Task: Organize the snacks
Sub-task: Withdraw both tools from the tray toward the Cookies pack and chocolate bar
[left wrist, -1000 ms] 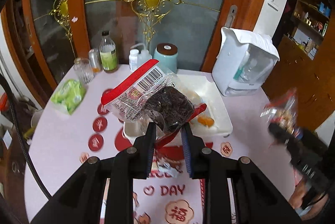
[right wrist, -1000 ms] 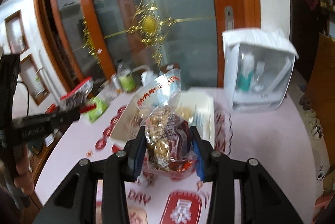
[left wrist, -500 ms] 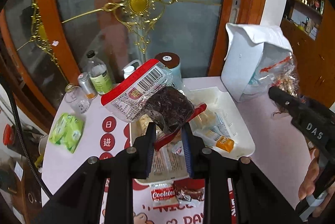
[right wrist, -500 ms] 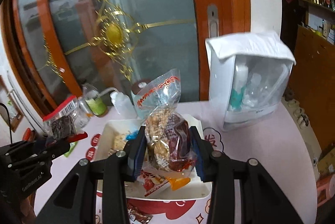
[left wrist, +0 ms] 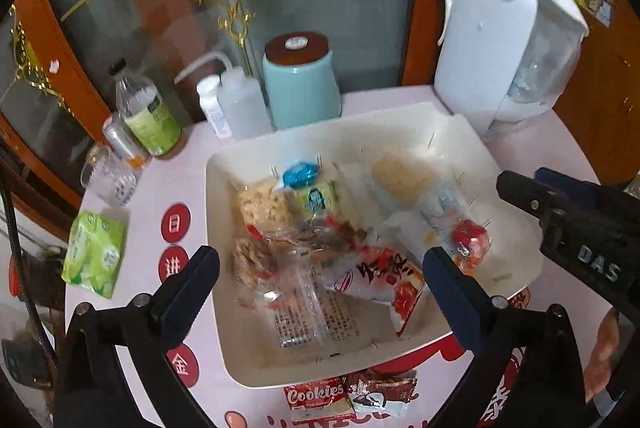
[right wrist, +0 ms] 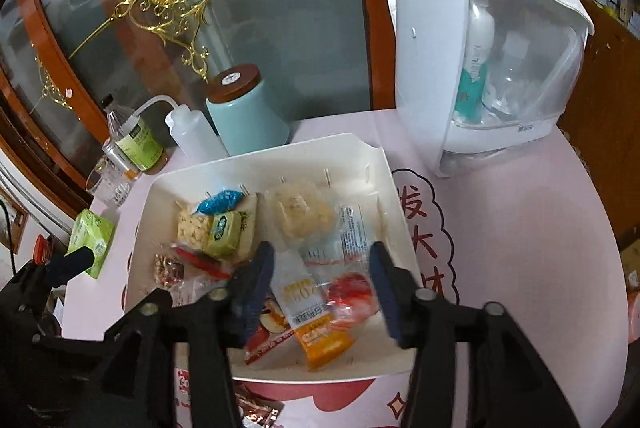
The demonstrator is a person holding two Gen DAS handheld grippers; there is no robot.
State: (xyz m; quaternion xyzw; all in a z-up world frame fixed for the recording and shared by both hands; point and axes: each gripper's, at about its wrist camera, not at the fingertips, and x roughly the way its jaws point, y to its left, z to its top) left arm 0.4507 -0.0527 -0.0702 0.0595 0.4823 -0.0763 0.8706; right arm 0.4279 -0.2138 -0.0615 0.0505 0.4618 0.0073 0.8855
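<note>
Both the left claw (left wrist: 318,282) and right claw (right wrist: 322,278) hang spread and empty over the well-filled white tray (left wrist: 472,132), while a Cookies packet (left wrist: 316,398) at its 6 o'clock edge is left on the bench (left wrist: 560,132).

Soft, even indoor light, slight motion blur, strong fisheye bending and dark vignetted corners.

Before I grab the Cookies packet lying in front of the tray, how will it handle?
The Cookies packet lies flat, so probably light and thin, hard to pinch from above. Its glossy wrapper may slip. It touches a dark red packet and sits against the white tray, so pushing likely drags both.
</note>
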